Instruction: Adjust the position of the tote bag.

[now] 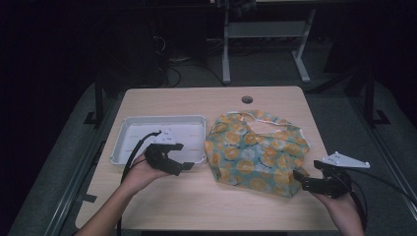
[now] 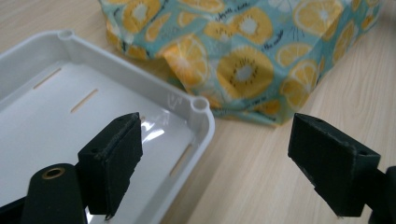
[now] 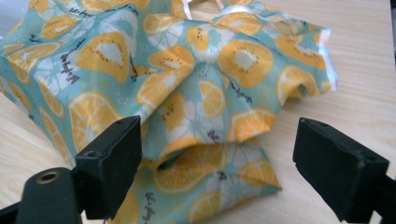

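On the wooden surface (image 1: 206, 196), a fruit-print cloth bag (image 1: 256, 152) lies crumpled at right of centre, just beside a white plastic tray (image 1: 129, 129) on its left. The left claw (image 1: 176, 163) hovers over the tray's near right corner, jaws wide apart and empty, aimed toward the bag. The right claw (image 1: 301, 181) sits at the bag's near right corner, jaws spread with nothing pinched between them.
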{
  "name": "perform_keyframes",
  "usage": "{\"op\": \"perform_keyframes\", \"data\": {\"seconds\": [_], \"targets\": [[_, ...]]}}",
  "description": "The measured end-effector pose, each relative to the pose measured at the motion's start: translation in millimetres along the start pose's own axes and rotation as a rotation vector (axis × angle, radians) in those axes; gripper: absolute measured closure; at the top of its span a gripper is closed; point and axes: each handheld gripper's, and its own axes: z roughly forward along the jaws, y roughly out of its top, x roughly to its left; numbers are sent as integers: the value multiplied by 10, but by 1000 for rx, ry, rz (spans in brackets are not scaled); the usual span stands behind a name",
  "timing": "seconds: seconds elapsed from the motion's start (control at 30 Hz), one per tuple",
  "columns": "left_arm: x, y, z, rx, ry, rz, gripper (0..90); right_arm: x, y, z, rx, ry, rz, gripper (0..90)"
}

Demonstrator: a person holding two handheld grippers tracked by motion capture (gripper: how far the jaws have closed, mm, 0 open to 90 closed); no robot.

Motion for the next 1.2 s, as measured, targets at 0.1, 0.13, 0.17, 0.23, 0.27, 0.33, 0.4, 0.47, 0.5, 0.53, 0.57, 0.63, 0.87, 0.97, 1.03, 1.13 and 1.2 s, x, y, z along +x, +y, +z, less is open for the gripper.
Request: {"op": "perform_keyframes", "data": {"seconds": [0.1, 0.13, 0.17, 0.23, 0.27, 0.33, 0.4, 0.47, 0.5, 0.53, 0.57, 0.63, 0.87, 0.97, 1.03, 1.13, 1.2], "targets": [[21, 88, 31, 2, -3, 4, 171, 0, 70, 41, 2, 6, -12, 149], [26, 113, 43, 2, -3, 11, 171, 0, 91, 50, 3, 6, -12, 150], [29, 136, 55, 3, -1, 15, 171, -6, 109, 62, 2, 7, -18, 151], [27, 165, 81, -14, -3, 12, 171, -13, 145, 85, 6, 9, -22, 162], [28, 169, 87, -15, -5, 12, 171, -24, 173, 98, 10, 6, -28, 162], [29, 170, 101, -6, -9, 19, 171, -51, 221, 120, 10, 4, -27, 163], [28, 168, 106, -3, -8, 18, 171, -90, 279, 153, 10, 0, -30, 163], [32, 167, 104, -5, -8, 18, 171, -130, 334, 194, 16, 0, -17, 163], [33, 166, 102, -9, -8, 15, 171, -155, 360, 217, 17, -2, -18, 166], [37, 166, 99, -11, -8, 16, 171, -177, 386, 238, 23, -3, -15, 173], [39, 167, 96, -10, -8, 15, 171, -199, 412, 260, 25, -4, -9, 175], [41, 165, 97, -10, -9, 16, 171, -254, 465, 302, 27, -13, -2, 175], [12, 168, 117, -3, -14, 28, 171, -455, 604, 500, 48, -38, 45, 182], [6, 166, 132, 2, -15, 30, 171, -496, 680, 654, 72, -43, 53, 178], [2, 164, 141, 7, -16, 32, 171, -503, 696, 696, 79, -45, 65, 173], [-2, 166, 150, 8, -19, 36, 171, -551, 719, 833, 94, -62, 84, 171], [-6, 167, 154, 7, -22, 38, 171, -583, 702, 943, 130, -82, 87, 171]]}}
